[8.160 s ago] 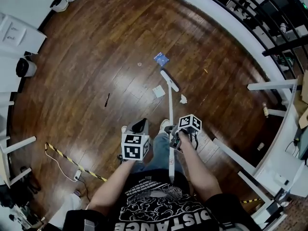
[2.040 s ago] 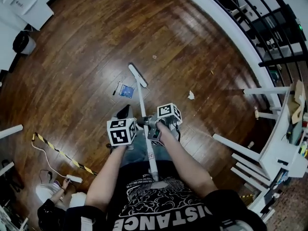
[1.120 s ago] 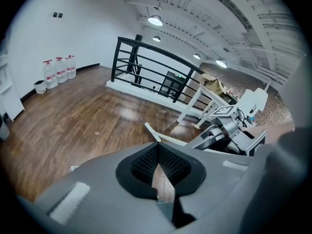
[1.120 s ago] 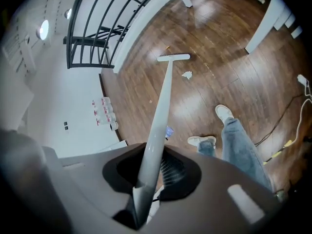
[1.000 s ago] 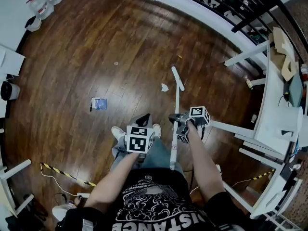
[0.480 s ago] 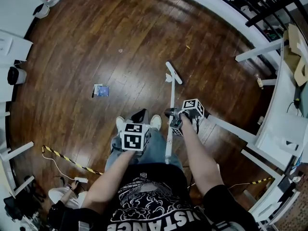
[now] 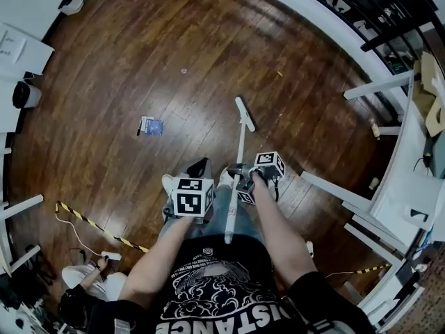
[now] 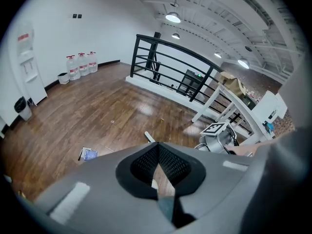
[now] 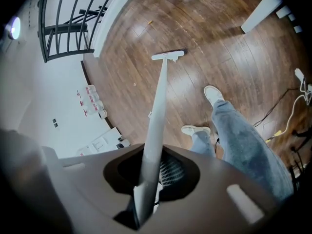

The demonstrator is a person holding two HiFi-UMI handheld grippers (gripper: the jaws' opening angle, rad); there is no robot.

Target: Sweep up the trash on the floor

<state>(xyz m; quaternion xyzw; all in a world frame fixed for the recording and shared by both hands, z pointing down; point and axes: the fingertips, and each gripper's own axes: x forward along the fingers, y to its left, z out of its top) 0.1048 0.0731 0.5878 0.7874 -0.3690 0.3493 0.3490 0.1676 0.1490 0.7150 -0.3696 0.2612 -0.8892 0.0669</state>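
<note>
Sweeps might miss the far blue paper [image 7: 151,125]. Right claw [image 9: 151,179] squeezed the long white broom [image 7: 238,141]; left claw [image 8: 158,147] was shut.

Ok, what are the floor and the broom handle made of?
Floor: looks like dark brown wood planks with a glossy finish; board seams and lamp glare show. Broom handle: smooth pale grey tube, matte; could be painted metal or plastic, the look leaves it open.

The broom [image 7: 240,127] head, previously beside the white paper scrap, has swept onto it; the scrap no longer shows.
</note>
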